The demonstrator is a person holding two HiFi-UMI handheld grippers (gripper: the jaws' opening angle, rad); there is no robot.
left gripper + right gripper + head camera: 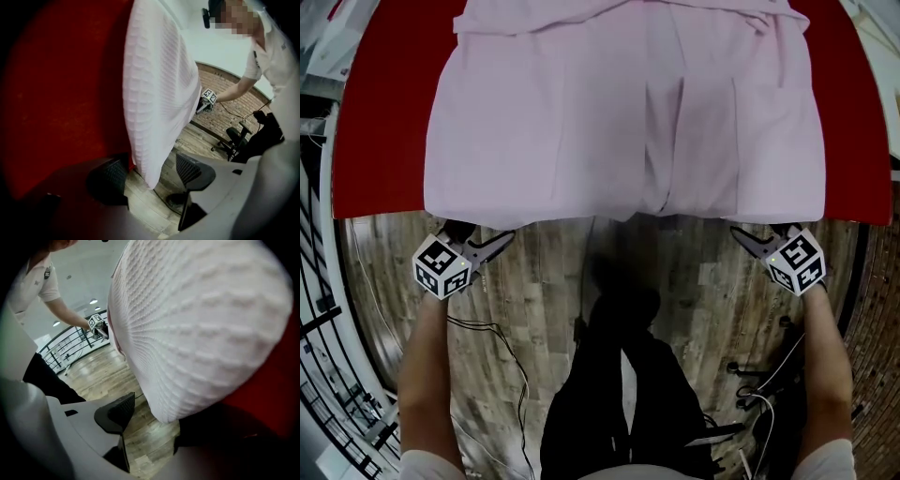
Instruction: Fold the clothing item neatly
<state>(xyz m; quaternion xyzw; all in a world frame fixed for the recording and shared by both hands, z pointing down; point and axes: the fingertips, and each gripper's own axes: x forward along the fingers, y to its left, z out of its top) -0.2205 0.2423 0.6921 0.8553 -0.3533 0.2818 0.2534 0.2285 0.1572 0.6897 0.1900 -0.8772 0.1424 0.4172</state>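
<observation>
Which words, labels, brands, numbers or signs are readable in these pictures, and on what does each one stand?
No readable text anywhere.
Marker cubes on the left gripper and right gripper: black-and-white square patterns, no letters.
Pink garment: no print visible.
Small mark on the person's shirt: too small to read.

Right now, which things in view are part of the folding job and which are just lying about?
Job: pale pink waffle-knit garment; red tabletop under it; left claw, open; right claw, open.
Lying about: black cables on the wooden plank floor; black office chair; black metal railing.
</observation>
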